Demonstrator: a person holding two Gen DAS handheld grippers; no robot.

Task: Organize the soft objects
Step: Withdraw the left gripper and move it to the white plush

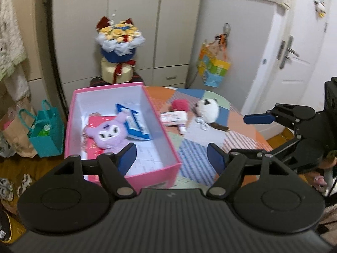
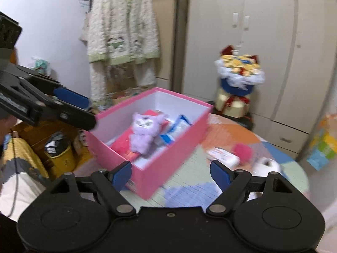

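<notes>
A pink box [image 1: 151, 177] [image 2: 168, 158] stands open on the patchwork table [image 1: 195, 164]. Inside lie a purple plush [image 1: 109, 135] [image 2: 145, 132], a blue-and-white packet [image 1: 134, 122] and a red item [image 1: 95, 147]. On the table beyond sit a white plush cat [image 1: 207, 107] [image 2: 268, 164], a pink fluffy ball [image 1: 181, 104] [image 2: 243, 150] and a white tube [image 1: 173, 118] [image 2: 223, 155]. My left gripper [image 1: 171, 158] is open and empty above the box's near corner. My right gripper [image 2: 171, 174] is open and empty over the box's edge; it also shows in the left wrist view [image 1: 259, 119].
A flower bouquet [image 1: 119, 40] [image 2: 239, 73] stands on a round box behind the table, before white wardrobes. Teal bags [image 1: 45, 132] sit on the floor at left. A door [image 1: 294, 52] is at right. Hanging pajamas [image 2: 122, 31] and a yellow bin [image 2: 61, 156] are at left.
</notes>
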